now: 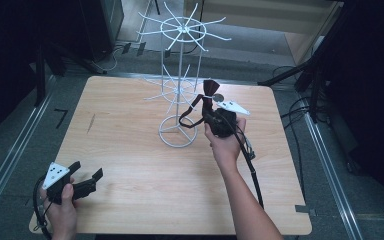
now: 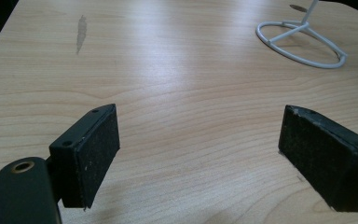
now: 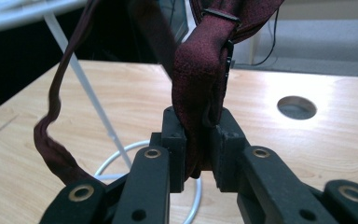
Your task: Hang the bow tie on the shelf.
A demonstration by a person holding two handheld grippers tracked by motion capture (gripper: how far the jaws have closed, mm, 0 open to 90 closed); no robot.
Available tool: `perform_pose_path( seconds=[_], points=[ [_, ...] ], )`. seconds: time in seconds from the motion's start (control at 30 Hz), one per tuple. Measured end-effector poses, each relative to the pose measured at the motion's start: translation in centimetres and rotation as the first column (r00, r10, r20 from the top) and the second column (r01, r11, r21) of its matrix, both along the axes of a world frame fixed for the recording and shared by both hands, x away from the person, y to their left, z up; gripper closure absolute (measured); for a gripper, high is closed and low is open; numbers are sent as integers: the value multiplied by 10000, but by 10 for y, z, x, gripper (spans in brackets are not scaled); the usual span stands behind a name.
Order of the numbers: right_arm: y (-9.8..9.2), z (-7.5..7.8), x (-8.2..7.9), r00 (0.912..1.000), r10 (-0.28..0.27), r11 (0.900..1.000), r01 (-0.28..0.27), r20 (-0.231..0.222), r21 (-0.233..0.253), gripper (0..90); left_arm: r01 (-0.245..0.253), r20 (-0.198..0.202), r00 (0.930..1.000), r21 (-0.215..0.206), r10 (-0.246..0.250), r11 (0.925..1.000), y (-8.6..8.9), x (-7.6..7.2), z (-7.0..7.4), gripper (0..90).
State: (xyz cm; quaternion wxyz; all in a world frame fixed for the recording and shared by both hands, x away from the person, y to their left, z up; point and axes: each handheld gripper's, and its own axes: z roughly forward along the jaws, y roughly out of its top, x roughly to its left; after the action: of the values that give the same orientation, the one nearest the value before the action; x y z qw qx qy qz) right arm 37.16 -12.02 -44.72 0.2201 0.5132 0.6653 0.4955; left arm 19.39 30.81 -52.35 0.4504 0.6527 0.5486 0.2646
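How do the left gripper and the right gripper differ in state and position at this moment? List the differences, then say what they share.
The left gripper is open, with nothing between its fingers; the right gripper is shut on a maroon strap. The left gripper sits low at the table's near left corner; the right gripper is raised beside the white wire rack. Both are black and hand-held.

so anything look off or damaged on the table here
Only a small thing: a dark streak marks the wooden table left of the white wire rack, like a scuff or stain. Nothing is spilled or tipped. The rack stands upright, and the right hand-held gripper is shut on a maroon strap.
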Motion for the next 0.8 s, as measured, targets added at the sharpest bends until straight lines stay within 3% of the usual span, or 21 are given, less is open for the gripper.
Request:
perform_pose_path(
  seconds=[0.27, 0.63, 0.77, 0.8],
  points=[
    [10, -13, 1, 9989, 301, 9988, -315, -367, -384, 781, -8, 5, 10000, -9, 8, 10000, 0, 0, 0, 131],
    [6, -32, -1, 9969, 240, 9988, -271, -752, -401, 764, -45, -16, 10000, -11, 45, 10000, 0, 0, 0, 131],
    [3, -33, -2, 9963, 314, 9987, -345, -803, -372, 718, -47, -15, 10000, -19, 47, 10000, 0, 0, 0, 132],
    [3, -32, -3, 9969, 234, 9977, -281, -749, -618, 674, -59, -28, 10000, -8, 59, 10000, 0, 0, 0, 132]
  ],
)
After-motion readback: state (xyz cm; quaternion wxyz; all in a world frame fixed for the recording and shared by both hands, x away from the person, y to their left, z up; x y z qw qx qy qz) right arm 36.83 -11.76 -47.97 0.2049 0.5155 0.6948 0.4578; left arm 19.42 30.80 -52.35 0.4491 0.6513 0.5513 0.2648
